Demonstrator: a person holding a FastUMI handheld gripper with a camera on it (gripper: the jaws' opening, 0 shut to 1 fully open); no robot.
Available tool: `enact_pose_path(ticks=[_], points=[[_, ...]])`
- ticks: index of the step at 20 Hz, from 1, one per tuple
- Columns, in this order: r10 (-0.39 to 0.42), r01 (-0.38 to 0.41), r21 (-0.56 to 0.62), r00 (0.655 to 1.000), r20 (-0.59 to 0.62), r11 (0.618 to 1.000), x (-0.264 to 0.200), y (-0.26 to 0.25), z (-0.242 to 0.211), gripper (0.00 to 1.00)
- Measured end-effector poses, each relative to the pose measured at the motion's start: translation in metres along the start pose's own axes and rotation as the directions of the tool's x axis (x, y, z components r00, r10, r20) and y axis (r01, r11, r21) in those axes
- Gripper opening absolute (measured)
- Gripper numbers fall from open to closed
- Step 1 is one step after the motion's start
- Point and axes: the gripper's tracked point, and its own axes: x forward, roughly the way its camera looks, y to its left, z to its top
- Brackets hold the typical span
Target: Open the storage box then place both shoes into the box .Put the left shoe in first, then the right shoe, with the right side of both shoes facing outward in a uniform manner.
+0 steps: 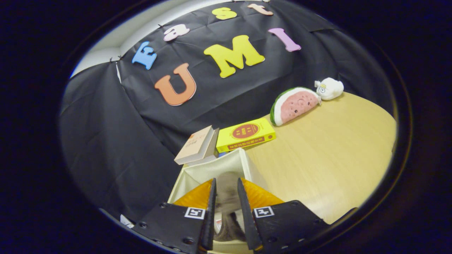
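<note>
We see the storage box (226,165) already open on the worktop (328,151), just ahead of the hand-held gripper (226,187). Its fingers pinch a grey shoe (226,197) over the opening. Which shoe it is, we cannot tell; placing remains unfinished.
</note>
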Motion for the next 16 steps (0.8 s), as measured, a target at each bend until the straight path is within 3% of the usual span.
enact_pose_path(ticks=[5, 8, 12, 16], points=[[0.065, -0.052, -0.126, 0.992, 0.108, 0.991, -0.037, -0.001, 0.036, 0.82], [0.082, -0.032, -0.221, 0.973, 0.218, 0.975, -0.070, -0.013, 0.069, 0.91], [0.098, 0.021, -0.346, 0.941, 0.324, 0.938, -0.112, -0.043, 0.098, 0.95], [0.095, 0.069, -0.368, 0.907, 0.411, 0.927, -0.158, -0.083, 0.131, 0.96]])
